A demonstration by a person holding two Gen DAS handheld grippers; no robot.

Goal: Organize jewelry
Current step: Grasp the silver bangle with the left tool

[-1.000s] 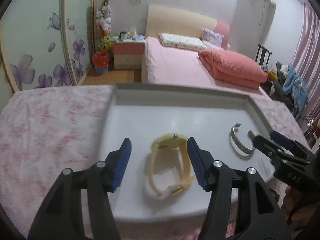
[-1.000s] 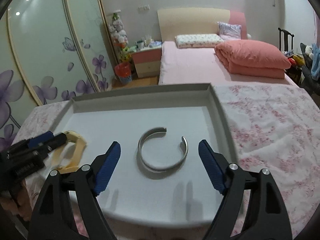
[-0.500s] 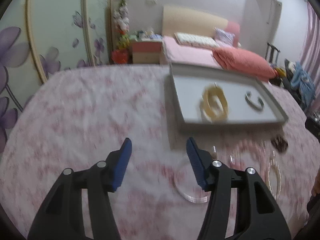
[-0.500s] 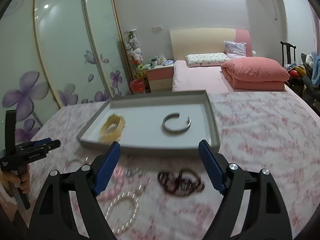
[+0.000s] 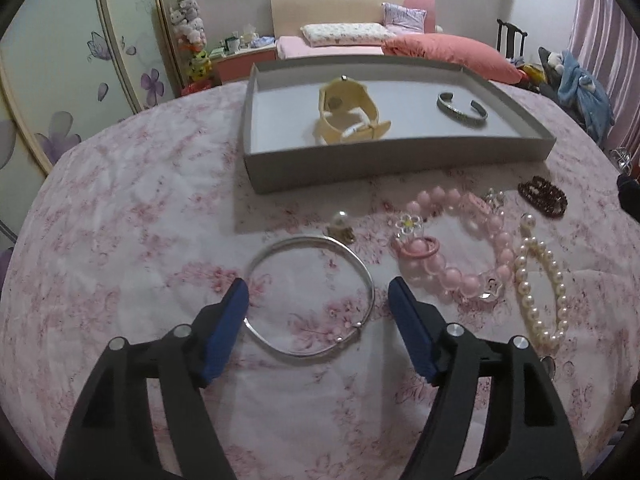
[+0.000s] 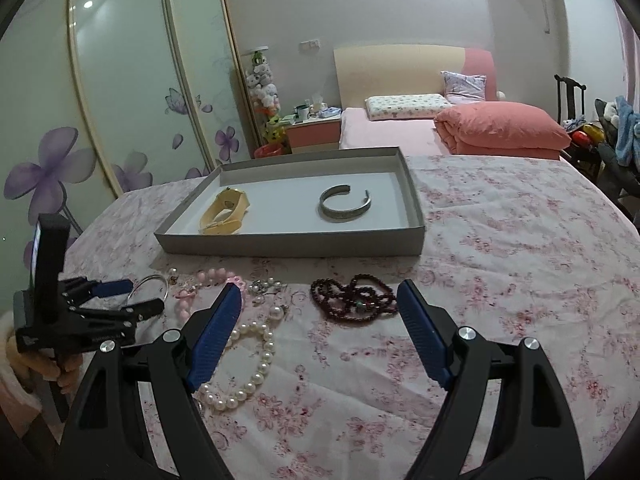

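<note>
Opening over the thin silver bangle (image 5: 310,296) on the pink floral cloth (image 5: 120,240), left gripper (image 5: 318,300) jaws straddling without touching. Right gripper (image 6: 320,304) spread wide above dark beads (image 6: 352,298). Farther off, grey tray (image 5: 360,160) holding cream watch (image 5: 350,114) and silver cuff (image 5: 462,110).
</note>
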